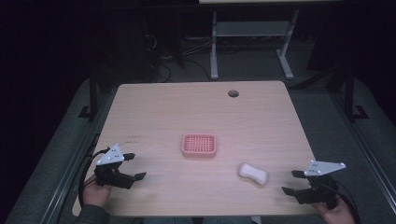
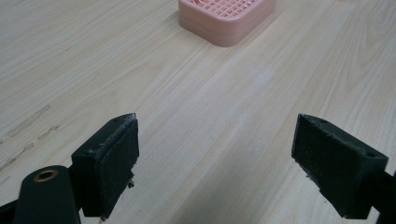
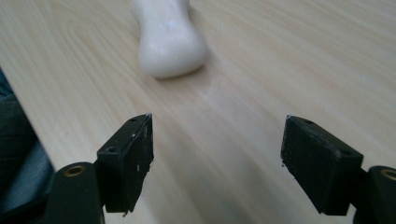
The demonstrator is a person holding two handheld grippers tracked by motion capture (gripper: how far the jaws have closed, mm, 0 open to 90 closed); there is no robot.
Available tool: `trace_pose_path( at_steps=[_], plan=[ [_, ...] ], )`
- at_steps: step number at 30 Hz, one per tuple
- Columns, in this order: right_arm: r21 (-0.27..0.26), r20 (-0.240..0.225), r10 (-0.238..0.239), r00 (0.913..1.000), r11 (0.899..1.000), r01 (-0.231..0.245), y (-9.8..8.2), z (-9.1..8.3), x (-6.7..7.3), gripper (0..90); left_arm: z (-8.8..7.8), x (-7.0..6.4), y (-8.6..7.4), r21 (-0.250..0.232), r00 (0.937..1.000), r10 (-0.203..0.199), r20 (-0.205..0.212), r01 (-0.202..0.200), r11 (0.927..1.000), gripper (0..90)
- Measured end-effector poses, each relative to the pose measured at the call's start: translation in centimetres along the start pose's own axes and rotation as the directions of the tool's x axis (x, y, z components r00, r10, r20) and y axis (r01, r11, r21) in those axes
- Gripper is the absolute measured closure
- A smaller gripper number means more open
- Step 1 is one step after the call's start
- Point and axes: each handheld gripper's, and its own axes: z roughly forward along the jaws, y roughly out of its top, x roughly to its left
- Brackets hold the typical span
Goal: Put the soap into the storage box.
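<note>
Soap [image 1: 253, 174] lies flat on the table [image 1: 261, 121], lower right of the high view, and its long axis runs on a slant from upper left down to lower right. It has a pinched waist and two rounded ends. In the right gripper view the soap [image 3: 169, 39] sits at top centre, long axis running up out of frame, one fat end pointing down toward the jaws. Nothing touches it.

Right gripper [image 1: 295, 182] sits low at the bottom right corner of the high view, held from below by a hand [image 1: 336, 213], jaws aimed left toward the soap and standing wide apart on bare wood. Near the soap, but clear of it.

Left gripper [image 1: 133, 166] is at the lower left, hand [image 1: 95, 193] beneath it, jaws pointing right, spread wide with only table between them. Ahead of it in the left gripper view, at the top edge, is the pink dish [image 2: 227, 18]; in the high view the dish [image 1: 199, 145] lies mid-table, up and left of the soap and apart from it.
</note>
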Motion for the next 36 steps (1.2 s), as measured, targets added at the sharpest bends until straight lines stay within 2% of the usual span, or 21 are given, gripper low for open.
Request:
trace_pose_path(
  at_steps=[1, 3, 4, 6, 8, 9, 10, 14, 23, 29, 36],
  plan=[
    [0.004, 0.004, 0.006, 1.0, 1.0, -0.006, -0.6, -0.3, 0.1, 25.0, 0.0, 0.0, 0.0, 0.001, 1.0, 0.002, -0.001, -0.002, 1.0, 14.8],
    [0.013, 0.008, 0.012, 0.9999, 1.0, -0.013, -0.7, -0.3, 0.2, 25.0, 0.0, 0.0, 0.0, 0.005, 1.0, 0.007, 0.0, -0.007, 1.0, 14.8],
    [0.036, 0.015, -0.003, 0.9999, 0.999, 0.002, -0.7, -0.1, 0.3, 25.0, 0.0, -0.1, 0.0, -0.001, 1.0, 0.005, 0.0, -0.005, 1.0, 14.8],
    [0.04, 0.013, -0.005, 0.9999, 0.999, 0.004, -0.5, 0.0, 0.3, 25.0, 0.0, -0.1, 0.0, 0.0, 1.0, 0.005, 0.0, -0.005, 1.0, 14.8],
    [0.055, 0.008, -0.038, 0.9992, 0.998, 0.038, 0.2, 0.5, 0.7, 25.0, 0.0, -0.1, 0.0, -0.003, 1.0, 0.004, 0.001, -0.004, 1.0, 14.8],
    [0.055, 0.008, -0.038, 0.9992, 0.998, 0.038, 0.2, 0.5, 0.7, 25.0, 0.0, -0.1, 0.0, -0.003, 1.0, 0.004, 0.001, -0.004, 1.0, 14.8],
    [0.075, 0.008, -0.068, 0.9977, 0.995, 0.067, 0.6, 0.7, 0.9, 25.0, -0.1, -0.1, 0.0, 0.001, 1.0, 0.004, -0.001, -0.004, 1.0, 14.8],
    [0.113, 0.0, -0.086, 0.9963, 0.99, 0.085, 1.5, 1.3, 0.9, 25.0, -0.1, 0.0, 0.0, -0.001, 1.0, 0.002, -0.002, -0.002, 1.0, 14.8],
    [0.146, -0.028, -0.113, 0.9933, 0.983, 0.115, 2.8, 2.3, 1.2, 24.1, -0.1, -0.1, 0.0, 0.0, 1.0, 0.004, 0.0, -0.004, 1.0, 14.8],
    [0.149, -0.041, -0.127, 0.9911, 0.98, 0.132, 3.6, 2.6, 1.4, 24.1, -0.1, -0.1, 0.0, -0.002, 1.0, 0.005, -0.004, -0.005, 1.0, 14.8],
    [0.155, -0.035, -0.131, 0.9907, 0.979, 0.135, 4.3, 3.0, 1.3, 21.5, -0.1, -0.1, 0.0, -0.001, 1.0, 0.004, -0.005, -0.004, 1.0, 14.8]
  ],
)
